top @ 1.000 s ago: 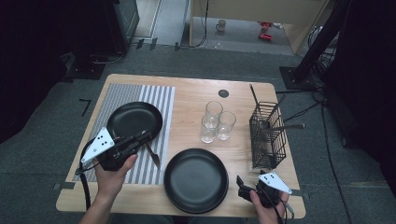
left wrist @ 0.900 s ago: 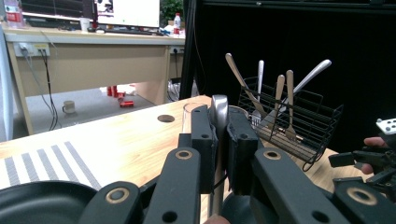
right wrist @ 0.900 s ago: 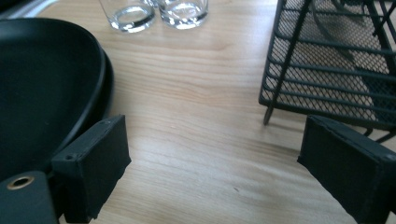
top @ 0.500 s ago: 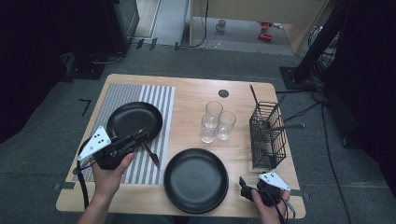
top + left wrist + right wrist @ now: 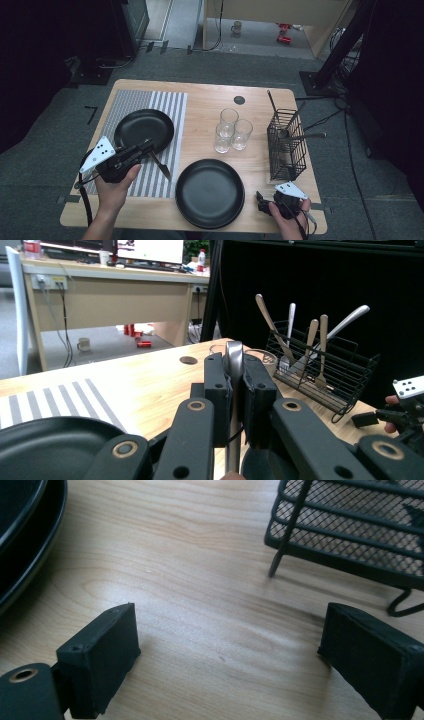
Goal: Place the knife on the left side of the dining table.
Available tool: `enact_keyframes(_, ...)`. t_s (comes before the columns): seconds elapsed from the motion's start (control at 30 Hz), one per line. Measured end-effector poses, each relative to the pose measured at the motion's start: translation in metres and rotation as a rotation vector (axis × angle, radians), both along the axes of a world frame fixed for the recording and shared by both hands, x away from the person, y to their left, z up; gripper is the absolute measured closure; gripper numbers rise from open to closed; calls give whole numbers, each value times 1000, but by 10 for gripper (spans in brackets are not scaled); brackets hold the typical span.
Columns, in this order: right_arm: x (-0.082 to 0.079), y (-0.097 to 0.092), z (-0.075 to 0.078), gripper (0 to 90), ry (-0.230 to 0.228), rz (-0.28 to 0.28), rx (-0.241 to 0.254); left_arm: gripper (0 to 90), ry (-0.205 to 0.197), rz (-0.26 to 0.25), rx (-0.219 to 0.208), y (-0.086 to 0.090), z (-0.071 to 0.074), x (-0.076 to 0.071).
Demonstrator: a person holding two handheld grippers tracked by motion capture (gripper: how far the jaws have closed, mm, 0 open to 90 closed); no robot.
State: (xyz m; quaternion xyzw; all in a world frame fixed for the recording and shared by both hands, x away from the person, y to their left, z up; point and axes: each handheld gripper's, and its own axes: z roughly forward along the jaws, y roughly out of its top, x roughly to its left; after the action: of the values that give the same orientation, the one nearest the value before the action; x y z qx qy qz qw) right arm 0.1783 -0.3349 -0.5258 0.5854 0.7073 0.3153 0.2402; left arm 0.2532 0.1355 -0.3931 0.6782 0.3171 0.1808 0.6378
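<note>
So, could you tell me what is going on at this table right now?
A person is working with two handheld grippers. The left gripper is clamped on a metal utensil, held over the striped mat beside a black plate. The right gripper rests open and empty on the table, between another black plate and the wire cutlery basket.

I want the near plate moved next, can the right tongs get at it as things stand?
Probably yes: the right tongs stand open and empty, with bare table between them and the near black plate.

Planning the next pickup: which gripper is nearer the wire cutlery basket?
Right. The right gripper sits at the table's front edge, just in front of the basket; the left gripper is across the table, holding a knife by the far plate.
</note>
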Motion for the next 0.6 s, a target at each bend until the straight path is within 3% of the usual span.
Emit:
enact_keyframes(0.3, 0, -1, 0, 86, 1, 11, 2, 845, 22, 47, -21, 15, -4, -7)
enact_keyframes(0.6, 0, -1, 0, 87, 1, 12, 1, 832, 36, 94, -13, 29, -8, -12)
